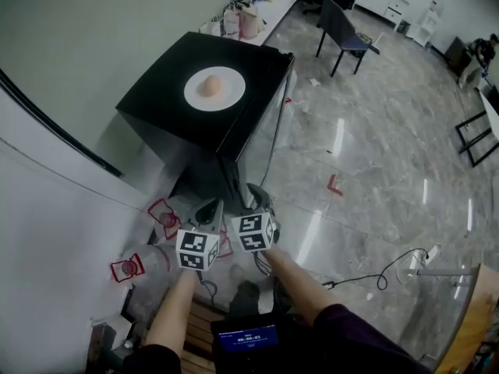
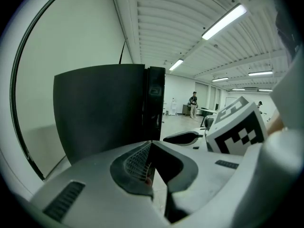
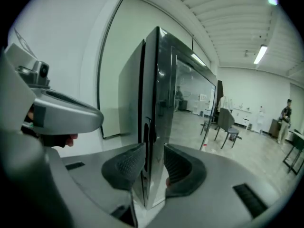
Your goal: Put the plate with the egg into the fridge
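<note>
A white plate (image 1: 226,100) with a brown egg (image 1: 210,86) lies on top of the black fridge (image 1: 168,115), well above both grippers. The plate and egg show in neither gripper view. My right gripper (image 1: 257,196) (image 3: 154,163) sits low at the fridge's front corner. The edge of the glass-fronted door (image 3: 159,103) runs deep between its jaws, and the pads (image 3: 124,165) lie against both faces. My left gripper (image 1: 212,207) (image 2: 151,148) is just to its left, shut with nothing in it. It points at the fridge's black side (image 2: 99,108).
A pale wall runs along the left, close behind the fridge. Red-marked clear objects (image 1: 164,218) and a cable (image 1: 382,275) lie on the glossy floor. A dark chair (image 1: 343,29) and a counter with bags (image 1: 242,18) stand farther back. A person (image 2: 193,101) stands far off.
</note>
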The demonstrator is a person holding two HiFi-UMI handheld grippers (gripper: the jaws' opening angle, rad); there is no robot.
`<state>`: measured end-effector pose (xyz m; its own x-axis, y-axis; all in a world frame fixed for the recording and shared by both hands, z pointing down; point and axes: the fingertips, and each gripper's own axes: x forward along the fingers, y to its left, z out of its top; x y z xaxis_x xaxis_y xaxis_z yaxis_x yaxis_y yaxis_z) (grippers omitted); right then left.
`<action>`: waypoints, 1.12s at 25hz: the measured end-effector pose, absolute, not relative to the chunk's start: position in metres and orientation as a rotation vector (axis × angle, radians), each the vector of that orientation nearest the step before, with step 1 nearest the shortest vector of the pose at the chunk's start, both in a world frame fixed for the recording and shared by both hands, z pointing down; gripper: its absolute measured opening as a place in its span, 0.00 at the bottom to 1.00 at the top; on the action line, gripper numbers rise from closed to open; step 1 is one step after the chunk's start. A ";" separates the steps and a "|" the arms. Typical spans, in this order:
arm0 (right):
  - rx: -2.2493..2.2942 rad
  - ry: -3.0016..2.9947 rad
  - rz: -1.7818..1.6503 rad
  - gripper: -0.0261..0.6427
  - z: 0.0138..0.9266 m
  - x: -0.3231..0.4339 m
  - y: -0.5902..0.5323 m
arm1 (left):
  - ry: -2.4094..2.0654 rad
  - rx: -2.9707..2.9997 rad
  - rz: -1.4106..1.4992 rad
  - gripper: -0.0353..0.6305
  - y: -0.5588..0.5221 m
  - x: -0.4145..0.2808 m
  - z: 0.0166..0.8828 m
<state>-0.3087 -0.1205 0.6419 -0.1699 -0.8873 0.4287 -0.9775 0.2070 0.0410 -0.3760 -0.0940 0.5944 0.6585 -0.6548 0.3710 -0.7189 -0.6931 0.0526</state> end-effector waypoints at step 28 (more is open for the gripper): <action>1.903 -2.046 0.415 0.16 0.659 -0.305 -0.130 | -0.963 2.698 0.522 0.07 -0.095 -0.368 0.625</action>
<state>-0.3050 -0.1302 0.6591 -0.0652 -0.9058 0.4186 -0.9973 0.0728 0.0022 -0.3683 -0.0953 0.6253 0.7208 -0.5638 0.4031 -0.6456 -0.7578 0.0945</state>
